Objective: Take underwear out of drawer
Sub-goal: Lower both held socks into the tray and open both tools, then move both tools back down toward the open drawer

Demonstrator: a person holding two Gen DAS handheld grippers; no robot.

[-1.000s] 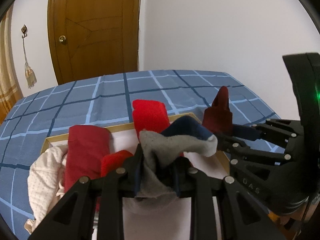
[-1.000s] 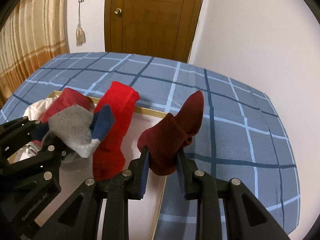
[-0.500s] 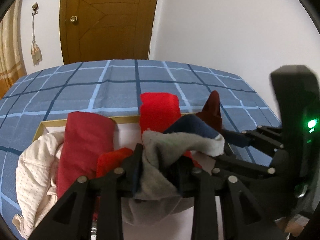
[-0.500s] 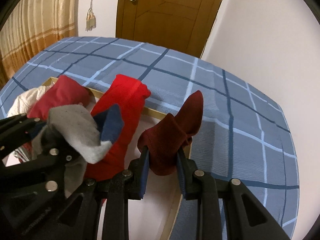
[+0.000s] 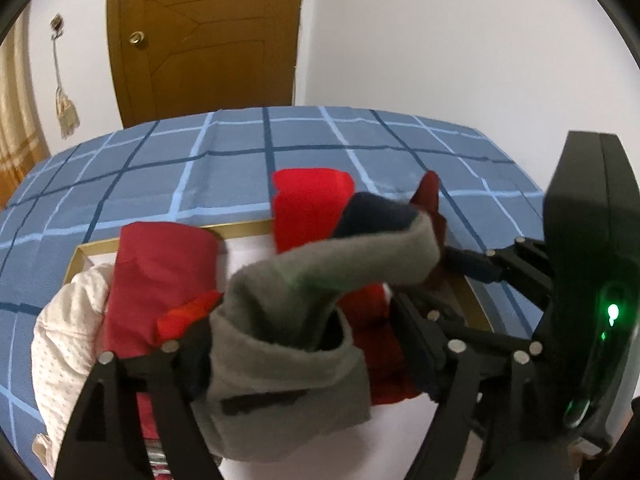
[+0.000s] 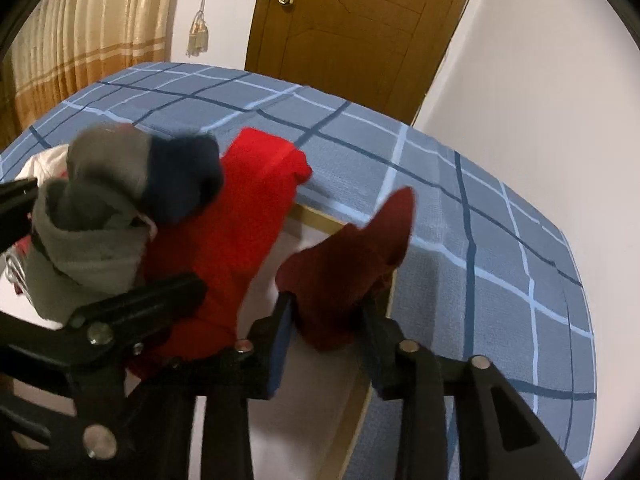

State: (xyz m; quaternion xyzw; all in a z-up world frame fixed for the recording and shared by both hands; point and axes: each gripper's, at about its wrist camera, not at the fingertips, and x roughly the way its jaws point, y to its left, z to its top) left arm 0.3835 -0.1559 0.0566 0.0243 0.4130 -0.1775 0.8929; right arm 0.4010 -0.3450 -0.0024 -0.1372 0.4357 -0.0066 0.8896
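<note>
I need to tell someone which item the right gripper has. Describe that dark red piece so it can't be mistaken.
Start at the blue checked bedspread and find the shallow drawer with the gold-coloured rim lying on it. At the drawer's right edge, the dark red piece sits between the opening jaws of the right gripper. It is maroon and pointed, darker than the bright red piece beside it.

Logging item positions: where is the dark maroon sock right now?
In the right wrist view, the dark maroon sock sits between the opening right gripper, over the drawer's gold right rim, beside the bright red sock.
</note>
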